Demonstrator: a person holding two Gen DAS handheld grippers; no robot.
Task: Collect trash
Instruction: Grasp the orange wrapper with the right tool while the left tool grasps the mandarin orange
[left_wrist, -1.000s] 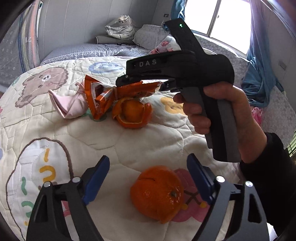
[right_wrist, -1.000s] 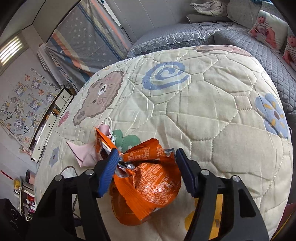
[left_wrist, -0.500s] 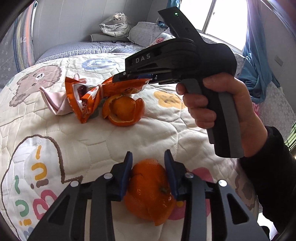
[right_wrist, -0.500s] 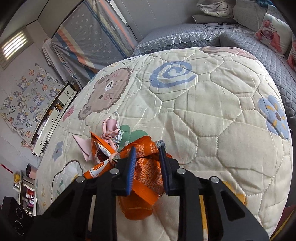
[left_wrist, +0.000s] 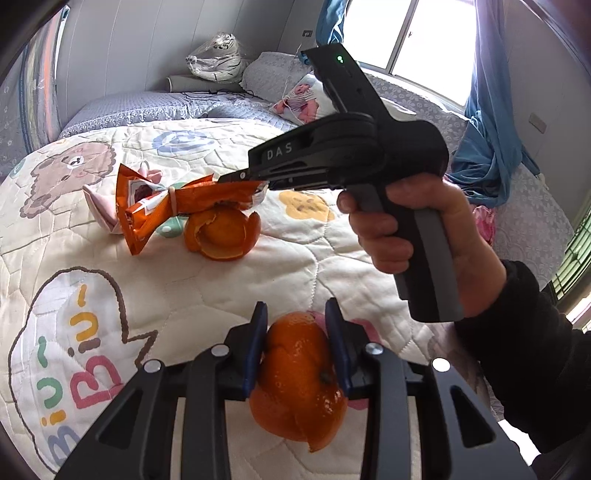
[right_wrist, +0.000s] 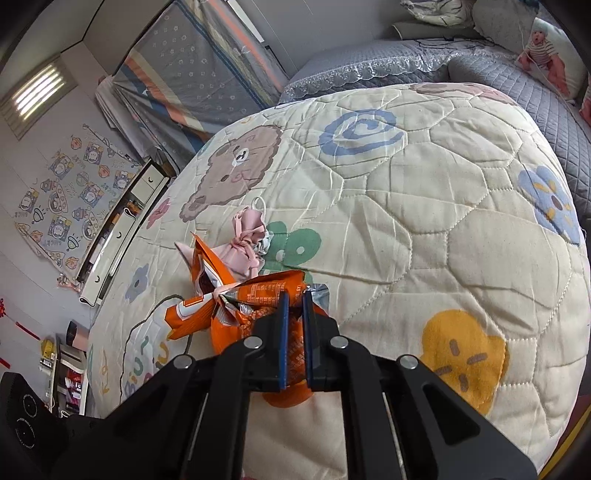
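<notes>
My left gripper is shut on a rounded orange mandarin peel, pads pressing its two sides just above the quilt. A crumpled orange snack wrapper is pinched at its end between the closing jaws of my right gripper. In the left wrist view, that right gripper, held in a hand, lifts the wrapper over a second, open peel lying on the quilt. A pink face mask lies just behind the wrapper.
The cream quilt with cartoon prints covers the bed. Grey pillows and a bagged plush tiger sit at the head. A blue cloth hangs by the window on the right. Shelves line the wall left of the bed.
Both grippers went from open to shut, the left on the peel, the right on the wrapper. The wrapper has risen off the quilt, and the held peel has lifted slightly.
</notes>
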